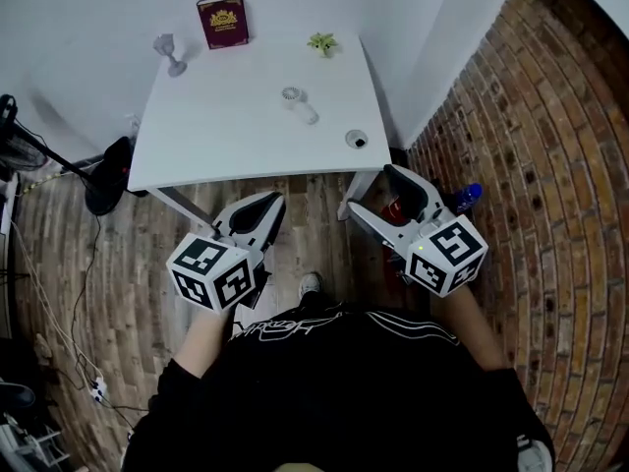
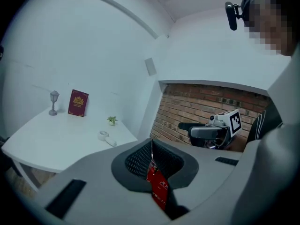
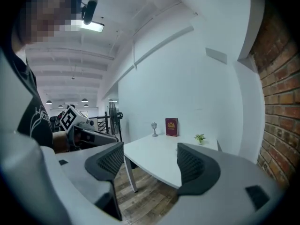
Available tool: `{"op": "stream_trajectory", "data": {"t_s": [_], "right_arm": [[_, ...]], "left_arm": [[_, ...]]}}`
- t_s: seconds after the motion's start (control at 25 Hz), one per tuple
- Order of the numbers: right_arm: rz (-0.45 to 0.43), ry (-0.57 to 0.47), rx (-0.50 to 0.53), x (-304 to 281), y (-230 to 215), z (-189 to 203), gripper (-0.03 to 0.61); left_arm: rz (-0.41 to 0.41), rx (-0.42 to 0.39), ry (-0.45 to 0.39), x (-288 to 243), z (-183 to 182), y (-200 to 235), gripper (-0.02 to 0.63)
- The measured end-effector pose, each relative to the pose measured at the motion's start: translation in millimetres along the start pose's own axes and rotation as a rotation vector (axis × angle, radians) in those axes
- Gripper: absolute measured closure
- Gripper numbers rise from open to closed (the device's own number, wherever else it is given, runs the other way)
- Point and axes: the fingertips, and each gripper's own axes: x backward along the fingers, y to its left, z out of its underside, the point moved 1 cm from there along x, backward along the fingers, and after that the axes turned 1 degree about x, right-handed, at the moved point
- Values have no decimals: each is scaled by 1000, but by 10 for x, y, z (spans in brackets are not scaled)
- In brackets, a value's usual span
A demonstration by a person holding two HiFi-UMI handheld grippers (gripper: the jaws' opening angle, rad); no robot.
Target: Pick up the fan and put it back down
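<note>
Maroon gold-crested book (image 1: pixel 222 21), print unreadable, beyond white fan (image 1: pixel 299 104)

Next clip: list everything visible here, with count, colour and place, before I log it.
table: one, white, against the white wall
small fan: one, white, lying mid-table
book: one, maroon, standing at the table's back edge
lamp figurine: one, grey, back left of the table
plant: one, green, back right of the table
round fitting: one, grey, near the table's front right corner
floor fan: one, black, on the wood floor left of the table
left tool: one, grey, jaws together, short of the table
right tool: one, grey, jaws apart, empty, short of the table
</note>
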Motion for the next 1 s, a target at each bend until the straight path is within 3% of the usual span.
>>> {"op": "stream_trajectory", "data": {"t_s": [0.4,1.0], "right_arm": [[22,78,-34,-1025,-740,138,235],[-12,195,-26,-2189,-1218,554,235]], "left_arm": [[-36,14,43,-678,-257,875,580],[-174,66,71,-863,-236,1582,580]]}}
